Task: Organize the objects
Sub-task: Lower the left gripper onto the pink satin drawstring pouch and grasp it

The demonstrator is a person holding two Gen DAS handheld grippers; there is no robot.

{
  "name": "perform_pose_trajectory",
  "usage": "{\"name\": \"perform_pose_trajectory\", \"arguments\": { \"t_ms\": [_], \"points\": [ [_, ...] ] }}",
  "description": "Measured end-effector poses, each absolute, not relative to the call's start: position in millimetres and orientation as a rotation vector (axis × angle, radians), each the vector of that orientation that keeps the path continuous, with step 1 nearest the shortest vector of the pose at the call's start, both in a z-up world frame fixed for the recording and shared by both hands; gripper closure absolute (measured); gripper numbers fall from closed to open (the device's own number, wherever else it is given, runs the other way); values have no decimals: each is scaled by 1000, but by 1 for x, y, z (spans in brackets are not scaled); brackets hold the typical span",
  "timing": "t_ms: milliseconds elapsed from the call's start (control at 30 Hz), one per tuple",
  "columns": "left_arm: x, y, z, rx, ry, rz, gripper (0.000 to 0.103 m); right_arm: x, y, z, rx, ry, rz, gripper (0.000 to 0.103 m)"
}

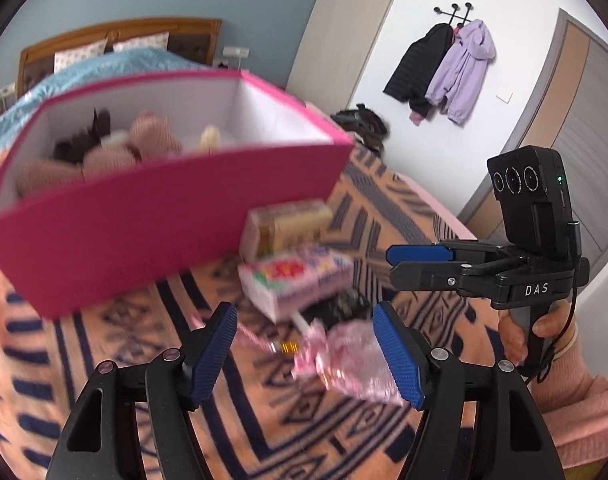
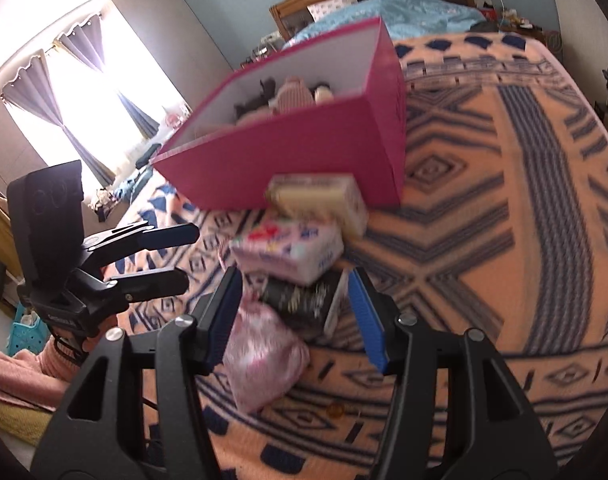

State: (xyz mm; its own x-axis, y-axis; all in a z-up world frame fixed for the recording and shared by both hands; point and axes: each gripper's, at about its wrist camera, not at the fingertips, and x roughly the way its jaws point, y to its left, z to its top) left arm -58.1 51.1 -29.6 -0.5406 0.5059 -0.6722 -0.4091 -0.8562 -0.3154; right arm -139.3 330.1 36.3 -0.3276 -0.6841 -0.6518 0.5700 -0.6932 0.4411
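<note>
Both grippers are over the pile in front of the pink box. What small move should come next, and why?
Probably ease the right gripper down onto the black packet and close. Its jaws stand open on either side of that packet, nothing is held yet, and the pink box lies just beyond. The left gripper is open over the pink wrapped bundle, so each has its own target. The pictures are blurred, so go slowly.

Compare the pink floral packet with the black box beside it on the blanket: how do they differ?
The pink floral packet is pale, with red and blue print; the black box is dark with light print. The packet lies nearer the magenta bin; the black box lies nearer the right gripper. Both lie outside the bin.
</note>
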Motion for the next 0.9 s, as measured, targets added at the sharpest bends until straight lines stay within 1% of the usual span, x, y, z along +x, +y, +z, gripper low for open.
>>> {"name": "perform_pose_trajectory", "arguments": {
  "t_ms": [233,333,400,467,533,600,900],
  "points": [
    [-41,52,-54,-1155,-223,2316,31,-122,317,19,1152,-94,-2026,46],
    [-34,52,-59,-1171,-239,2297,32,-121,316,14,1169,-98,-2010,47],
    [-30,53,-61,-1176,-247,2281,32,-119,315,11,1183,-100,-1994,54],
    [-26,54,-63,-1177,-240,2275,33,-117,313,8,1194,-104,-1976,58],
    [-23,56,-64,-1175,-241,2263,34,-115,313,5,1203,-116,-1964,58],
    [-20,57,-64,-1171,-246,2247,38,-112,313,3,1212,-149,-1936,60],
    [-8,33,-64,-1177,-284,2277,39,-103,291,0,1230,-168,-1800,60]
  ]
}}
